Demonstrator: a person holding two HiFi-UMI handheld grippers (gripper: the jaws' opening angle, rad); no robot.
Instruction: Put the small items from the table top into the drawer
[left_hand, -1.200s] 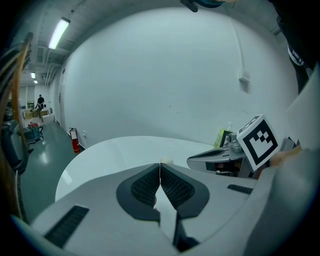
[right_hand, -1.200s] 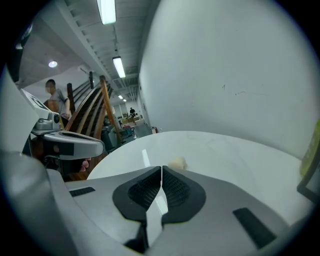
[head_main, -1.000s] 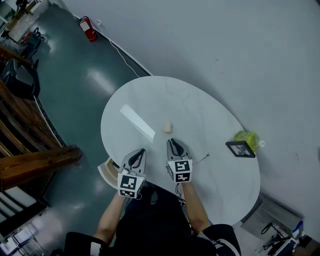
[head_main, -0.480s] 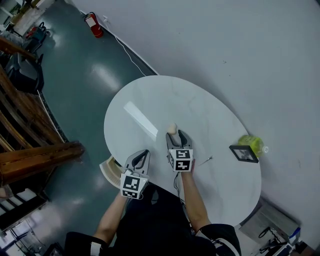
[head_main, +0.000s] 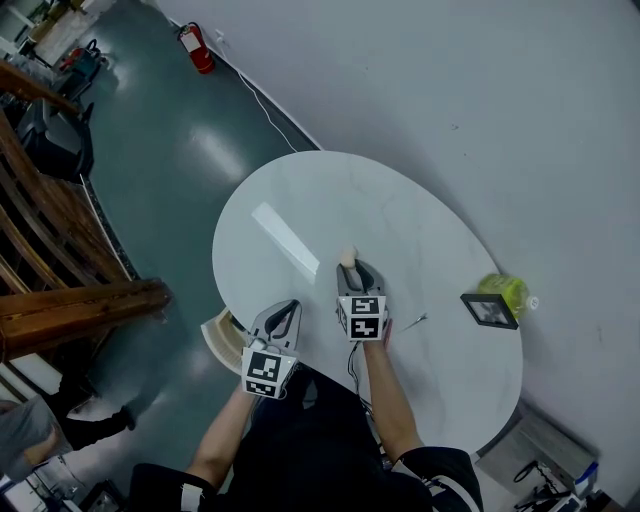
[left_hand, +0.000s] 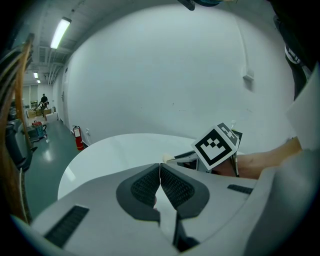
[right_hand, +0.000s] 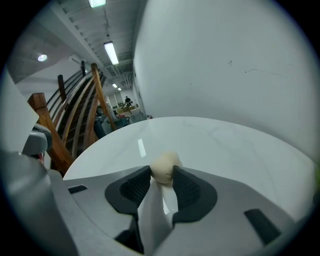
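A small cream lump (head_main: 348, 257) lies on the white oval table (head_main: 300, 195). My right gripper (head_main: 356, 271) has it between its fingertips. In the right gripper view the lump (right_hand: 164, 164) sits at the tips of the right gripper (right_hand: 162, 172) with both pads against its sides; the jaws have just been closing on it. My left gripper (head_main: 282, 309) hangs at the table's near edge, shut with nothing in it; its pads meet in the left gripper view (left_hand: 160, 170). An open cream drawer (head_main: 214, 341) shows under the table's edge, left of the left gripper.
A thin metal item (head_main: 412, 321) lies on the table right of my right hand. A black picture frame (head_main: 490, 310) and a yellow-green object (head_main: 503, 290) sit at the right rim. A wooden stair rail (head_main: 70, 310) stands on the left, a fire extinguisher (head_main: 196, 48) by the wall.
My right gripper has moved forward and down to the cream lump, opened, and brought its jaws in around it. The left gripper has stayed where it was.
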